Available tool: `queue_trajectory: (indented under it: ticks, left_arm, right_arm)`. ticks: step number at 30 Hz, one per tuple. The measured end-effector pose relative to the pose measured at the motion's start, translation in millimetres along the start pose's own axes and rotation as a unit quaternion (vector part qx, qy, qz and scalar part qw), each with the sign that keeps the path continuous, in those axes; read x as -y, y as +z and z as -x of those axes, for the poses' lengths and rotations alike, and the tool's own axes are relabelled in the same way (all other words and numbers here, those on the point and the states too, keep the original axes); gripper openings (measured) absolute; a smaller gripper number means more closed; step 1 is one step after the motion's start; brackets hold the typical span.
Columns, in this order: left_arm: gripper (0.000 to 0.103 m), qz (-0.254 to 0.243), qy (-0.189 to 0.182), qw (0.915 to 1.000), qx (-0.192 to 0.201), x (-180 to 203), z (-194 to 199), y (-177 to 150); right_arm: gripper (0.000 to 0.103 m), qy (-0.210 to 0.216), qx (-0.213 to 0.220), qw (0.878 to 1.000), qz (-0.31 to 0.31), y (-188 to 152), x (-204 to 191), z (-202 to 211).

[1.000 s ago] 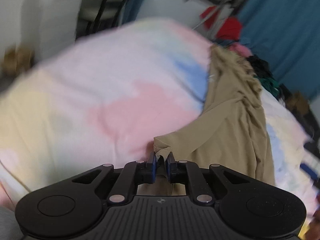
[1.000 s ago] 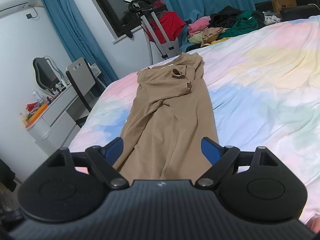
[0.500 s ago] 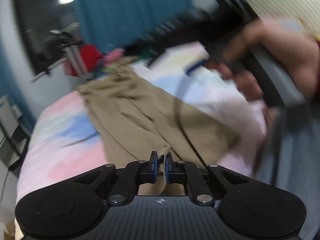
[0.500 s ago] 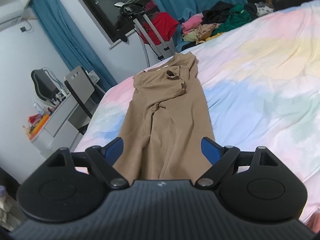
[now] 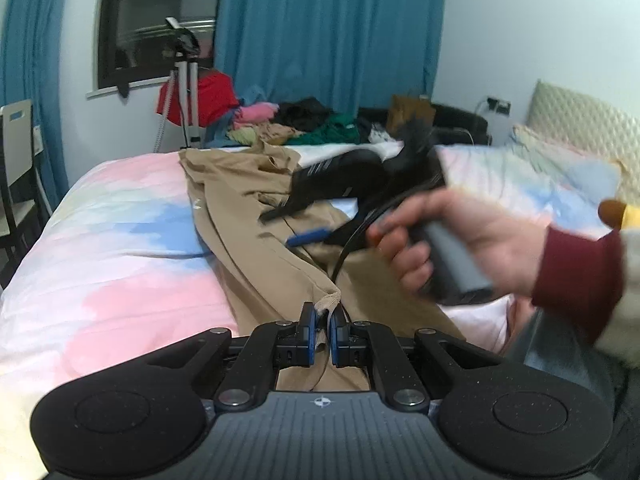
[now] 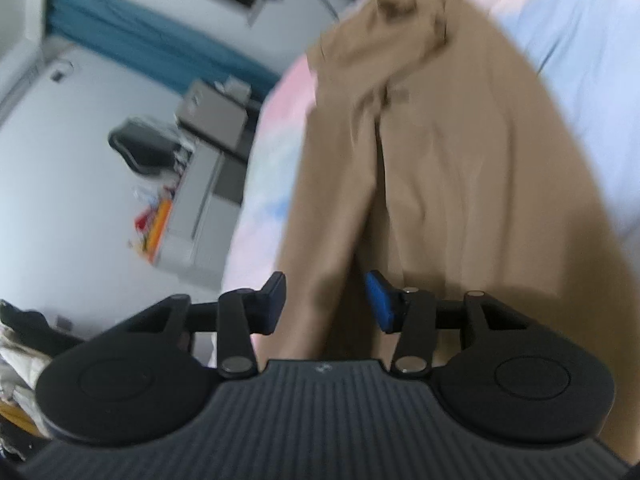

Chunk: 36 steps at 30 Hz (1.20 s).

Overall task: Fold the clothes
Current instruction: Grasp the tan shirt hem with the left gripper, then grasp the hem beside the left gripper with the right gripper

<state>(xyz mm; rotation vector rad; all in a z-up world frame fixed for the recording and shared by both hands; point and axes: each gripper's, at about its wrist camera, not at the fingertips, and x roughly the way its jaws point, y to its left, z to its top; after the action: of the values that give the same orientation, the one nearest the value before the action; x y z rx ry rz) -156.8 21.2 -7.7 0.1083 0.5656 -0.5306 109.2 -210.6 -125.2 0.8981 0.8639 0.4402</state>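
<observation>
One tan garment (image 5: pixel 256 216) laid along the bed (image 5: pixel 112 216), its corner pinched by the left gripper (image 5: pixel 322 320), right gripper (image 6: pixel 325 300) held wide above it, clothes pile (image 5: pixel 296 124) heaped behind.

The right wrist view is motion-blurred throughout: the tan garment (image 6: pixel 440 184) loses its seams, and the desk (image 6: pixel 200 200) left of it holds unreadable clutter. In the left wrist view, the right gripper (image 5: pixel 320 216) above the garment smears, and the sleeve (image 5: pixel 576 280) is cropped.
</observation>
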Motion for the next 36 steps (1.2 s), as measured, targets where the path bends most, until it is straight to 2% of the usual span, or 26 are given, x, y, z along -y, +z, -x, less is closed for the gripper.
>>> queue_trajectory:
  ticks: [1, 2, 4, 10, 12, 16, 19, 21, 22, 24, 26, 27, 29, 31, 33, 36]
  left_arm:
    - [0.007, 0.003, 0.001, 1.0, 0.001, -2, 2, 0]
    - [0.007, 0.004, -0.001, 1.0, 0.002, -3, 5, 0]
    - [0.007, 0.002, -0.009, 1.0, 0.001, -1, 8, -1]
    - [0.006, -0.034, -0.04, 0.9983, -0.025, 17, -20, 4]
    - [0.006, -0.04, -0.049, 0.9966, -0.053, 23, -35, 2]
    - [0.009, -0.052, -0.041, 0.9898, -0.126, 31, -71, -6]
    - [0.025, -0.045, -0.053, 0.9865, -0.148, 29, -77, -9]
    - [0.057, -0.04, -0.06, 0.9877, -0.139, 27, -70, -8]
    - [0.063, -0.035, -0.067, 0.9885, -0.131, 24, -64, -8]
    - [0.074, 0.008, -0.076, 0.9901, -0.118, 9, -57, -8]
    - [0.078, 0.065, -0.083, 0.9888, -0.105, -11, -52, -7]
    - [0.079, 0.093, -0.086, 0.9869, -0.099, -21, -49, -7]
    - [0.079, 0.15, -0.093, 0.9806, -0.086, -41, -44, -6]
    - [0.08, 0.205, -0.096, 0.9711, -0.076, -61, -41, -6]
    - [0.08, 0.256, -0.088, 0.9593, -0.081, -83, -49, -6]
    - [0.08, 0.315, -0.068, 0.94, -0.111, -107, -70, -7]
  right_arm:
    - [0.041, 0.006, -0.011, 1.0, -0.003, -2, 1, -10]
    - [0.027, 0.005, -0.015, 1.0, 0.002, -4, 1, -16]
    - [0.007, -0.007, -0.005, 1.0, 0.027, -7, -6, -18]
    - [0.005, -0.031, 0.077, 0.991, 0.104, -7, -36, 22]
    - [0.005, -0.045, 0.077, 0.989, 0.121, -10, -41, 29]
    - [0.008, -0.102, 0.049, 0.986, 0.119, -16, -34, 24]
    - [0.008, -0.128, 0.037, 0.984, 0.122, -18, -27, 29]
    - [0.009, -0.121, 0.041, 0.983, 0.131, -19, -31, 40]
    - [0.011, -0.118, 0.042, 0.983, 0.135, -19, -33, 45]
    - [0.026, -0.118, 0.051, 0.982, 0.142, -22, -37, 61]
    - [0.076, -0.121, 0.065, 0.981, 0.133, -24, -33, 81]
    - [0.079, -0.121, 0.073, 0.982, 0.127, -25, -31, 91]
    - [0.078, -0.105, 0.09, 0.985, 0.101, -25, -22, 111]
    - [0.078, -0.114, 0.094, 0.986, 0.075, -30, -10, 122]
    - [0.078, -0.123, 0.097, 0.986, 0.048, -35, 3, 134]
    - [0.078, -0.153, 0.098, 0.983, 0.008, -40, 20, 139]
